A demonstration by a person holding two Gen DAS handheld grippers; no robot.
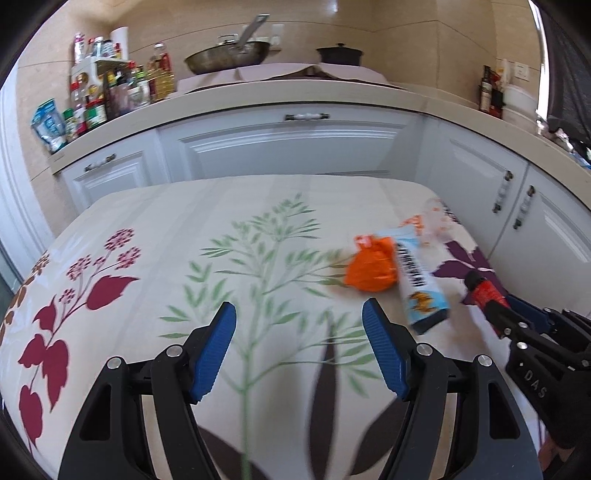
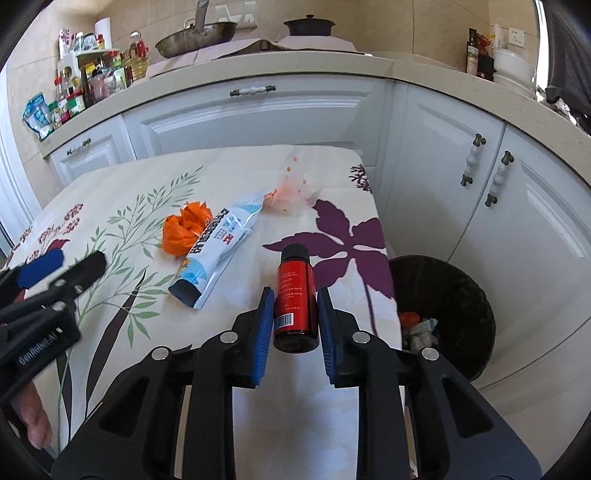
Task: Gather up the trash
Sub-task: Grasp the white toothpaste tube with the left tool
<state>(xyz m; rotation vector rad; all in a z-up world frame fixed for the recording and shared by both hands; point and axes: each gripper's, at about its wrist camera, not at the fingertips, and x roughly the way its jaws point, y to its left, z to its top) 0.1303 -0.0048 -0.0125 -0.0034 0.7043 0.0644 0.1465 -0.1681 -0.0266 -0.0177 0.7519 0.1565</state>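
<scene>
My right gripper (image 2: 295,299) is shut on a small red bottle (image 2: 295,291) with a black cap, held above the table's right part. It also shows in the left wrist view (image 1: 484,291) at the right. My left gripper (image 1: 299,317) is open and empty over the floral tablecloth (image 1: 147,229). A crumpled orange wrapper (image 2: 186,229), a blue-and-white snack pouch (image 2: 218,247) and a clear plastic bag with orange specks (image 2: 295,184) lie on the table. A black trash bin (image 2: 447,314) with some trash inside stands on the floor by the table's right edge.
White kitchen cabinets (image 2: 258,122) and a counter with bottles (image 2: 85,81), a wok (image 2: 195,37) and a black pot (image 2: 308,26) stand behind the table. The left gripper shows in the right wrist view (image 2: 62,269) at the left.
</scene>
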